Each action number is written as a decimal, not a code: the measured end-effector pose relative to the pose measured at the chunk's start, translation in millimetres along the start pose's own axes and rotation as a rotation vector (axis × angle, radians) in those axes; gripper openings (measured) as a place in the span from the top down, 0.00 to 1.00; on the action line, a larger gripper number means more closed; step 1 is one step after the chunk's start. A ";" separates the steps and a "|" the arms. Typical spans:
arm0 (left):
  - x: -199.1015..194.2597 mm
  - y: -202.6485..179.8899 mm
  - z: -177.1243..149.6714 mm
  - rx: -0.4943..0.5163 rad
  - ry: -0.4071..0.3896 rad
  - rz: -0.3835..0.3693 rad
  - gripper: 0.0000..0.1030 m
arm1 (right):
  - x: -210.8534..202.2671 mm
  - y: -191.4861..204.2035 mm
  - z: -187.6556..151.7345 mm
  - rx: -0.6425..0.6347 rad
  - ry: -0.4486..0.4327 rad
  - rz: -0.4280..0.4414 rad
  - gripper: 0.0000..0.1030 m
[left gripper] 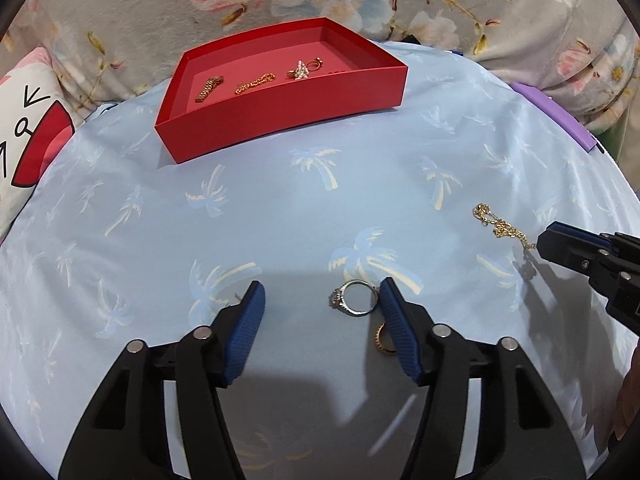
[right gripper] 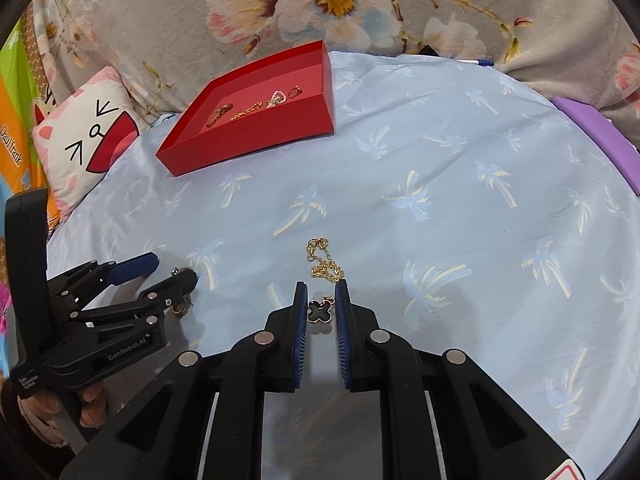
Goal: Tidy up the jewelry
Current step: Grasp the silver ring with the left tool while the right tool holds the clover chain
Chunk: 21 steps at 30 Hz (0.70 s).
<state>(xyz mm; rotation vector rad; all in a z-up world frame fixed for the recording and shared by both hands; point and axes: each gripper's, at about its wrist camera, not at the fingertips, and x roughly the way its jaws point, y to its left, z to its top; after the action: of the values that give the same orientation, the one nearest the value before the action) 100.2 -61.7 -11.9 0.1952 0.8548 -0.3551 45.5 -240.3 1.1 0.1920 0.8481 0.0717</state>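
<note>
Four pieces already lie in red tray (left gripper: 280, 120). Left gripper (left gripper: 320, 304) gapes around silver ring (left gripper: 354, 298); right gripper (right gripper: 322, 300) pinches necklace (right gripper: 326, 264) pendant; gold ring (left gripper: 382, 340) remains.

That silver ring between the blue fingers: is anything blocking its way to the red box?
Nothing visible. Only bare blue cloth lies between the silver ring and the red box. The left gripper is open around the ring, with a gold ring just beside it.
</note>
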 end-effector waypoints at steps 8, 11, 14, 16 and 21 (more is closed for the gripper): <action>-9.1 15.7 -8.6 -0.035 -0.009 -0.031 0.57 | 3.7 4.2 -1.7 -0.015 0.016 0.012 0.87; -13.0 17.4 -12.1 -0.058 -0.006 -0.031 0.57 | 5.0 6.0 -2.3 -0.018 0.020 0.014 0.87; -12.2 15.7 -10.1 -0.074 -0.001 -0.045 0.56 | 5.8 7.0 -2.1 -0.021 0.021 0.017 0.87; -10.1 12.6 -7.5 -0.078 0.003 -0.051 0.56 | 5.5 7.3 -2.0 -0.023 0.020 0.017 0.87; -4.5 5.4 -3.9 -0.047 -0.002 0.002 0.60 | 4.0 6.5 -2.2 -0.023 0.015 0.019 0.87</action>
<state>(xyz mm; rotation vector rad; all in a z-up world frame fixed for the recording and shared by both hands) 96.8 -54.5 -10.8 0.1525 0.8600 -0.3330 46.6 -233.1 -1.9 0.1779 0.8602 0.1008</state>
